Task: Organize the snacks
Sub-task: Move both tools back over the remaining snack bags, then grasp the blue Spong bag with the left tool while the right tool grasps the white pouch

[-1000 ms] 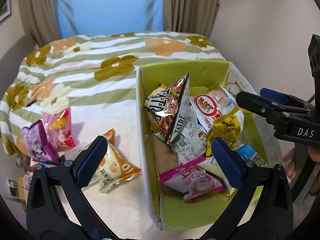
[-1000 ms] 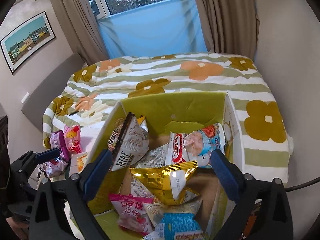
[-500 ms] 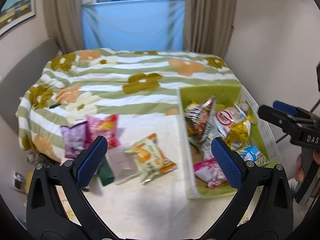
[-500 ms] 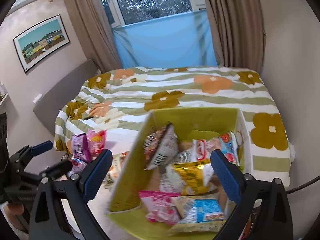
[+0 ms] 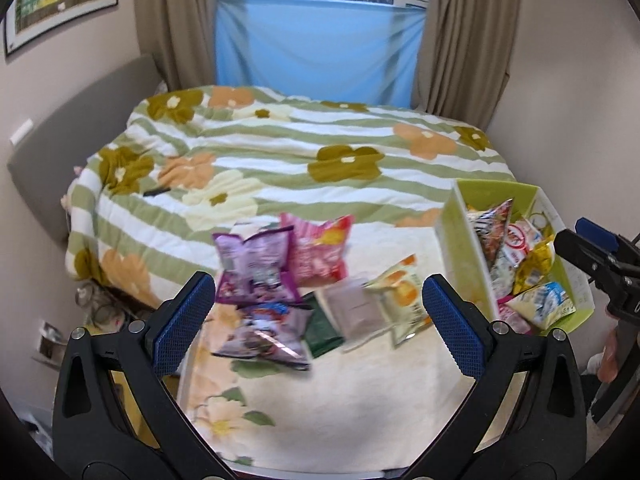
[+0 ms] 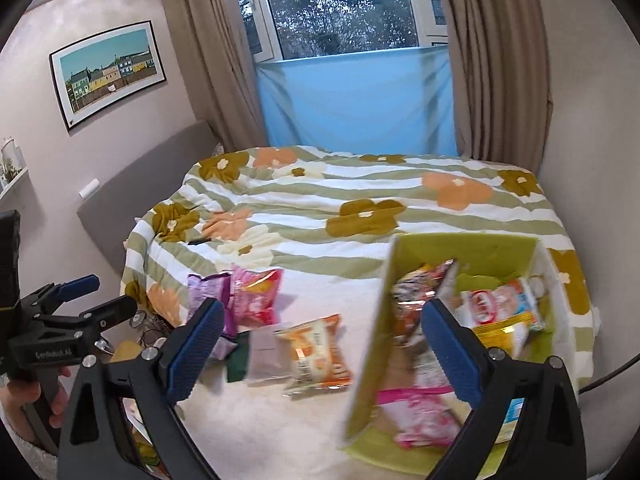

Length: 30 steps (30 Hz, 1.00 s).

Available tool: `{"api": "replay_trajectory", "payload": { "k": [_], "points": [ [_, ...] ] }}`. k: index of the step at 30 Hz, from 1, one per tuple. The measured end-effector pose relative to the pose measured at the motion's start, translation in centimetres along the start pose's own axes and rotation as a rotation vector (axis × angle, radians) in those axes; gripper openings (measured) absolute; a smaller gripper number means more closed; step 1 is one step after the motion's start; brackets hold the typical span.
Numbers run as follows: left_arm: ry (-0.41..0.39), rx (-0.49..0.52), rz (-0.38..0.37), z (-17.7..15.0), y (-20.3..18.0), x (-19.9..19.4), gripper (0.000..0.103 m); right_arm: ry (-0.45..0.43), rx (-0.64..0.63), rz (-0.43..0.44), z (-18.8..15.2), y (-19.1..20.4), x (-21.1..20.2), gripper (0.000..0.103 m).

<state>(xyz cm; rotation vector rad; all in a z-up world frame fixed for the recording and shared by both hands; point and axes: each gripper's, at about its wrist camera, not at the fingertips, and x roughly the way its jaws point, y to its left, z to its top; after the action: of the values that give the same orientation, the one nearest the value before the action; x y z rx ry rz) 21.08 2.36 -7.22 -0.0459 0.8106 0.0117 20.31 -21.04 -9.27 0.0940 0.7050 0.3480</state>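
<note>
Left wrist view now centres loose snack packets (image 5: 280, 280); box (image 5: 460, 240) shifted right.

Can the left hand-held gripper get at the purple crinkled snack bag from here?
Probably yes. The left hand-held gripper is open and empty, and the purple crinkled snack bag lies on top of the loose pile ahead with nothing covering it.

Left tool (image 5: 318, 318) gapes empty above loose snack packets (image 5: 280, 276).

only "genrobot.ai" reads, in white on the left hand-held gripper (image 6: 76, 300) body.
</note>
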Motion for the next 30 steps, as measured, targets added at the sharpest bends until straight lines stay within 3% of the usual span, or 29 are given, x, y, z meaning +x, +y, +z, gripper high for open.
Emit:
{"api": "replay_trajectory", "payload": {
  "k": [8, 13, 23, 30],
  "points": [
    [0.118, -0.017, -0.059, -0.4, 7.0, 4.0, 0.102, 0.065, 0.024, -0.019, -1.3, 5.3, 4.3, 0.098],
    [0.207, -0.01, -0.112, -1.2, 9.5, 7.8, 0.102, 0.108, 0.047, -0.054, -2.5, 7.9, 7.2, 0.098],
    [0.359, 0.008, -0.207, -3.6, 9.8, 15.6, 0.102, 0.182, 0.06, -0.084, -5.8, 10.8, 13.1, 0.098],
    [0.454, -0.01, -0.201, -5.8, 8.9, 19.9, 0.102, 0.26, 0.017, -0.052, -7.6, 10.8, 16.7, 0.097]
  ]
}}
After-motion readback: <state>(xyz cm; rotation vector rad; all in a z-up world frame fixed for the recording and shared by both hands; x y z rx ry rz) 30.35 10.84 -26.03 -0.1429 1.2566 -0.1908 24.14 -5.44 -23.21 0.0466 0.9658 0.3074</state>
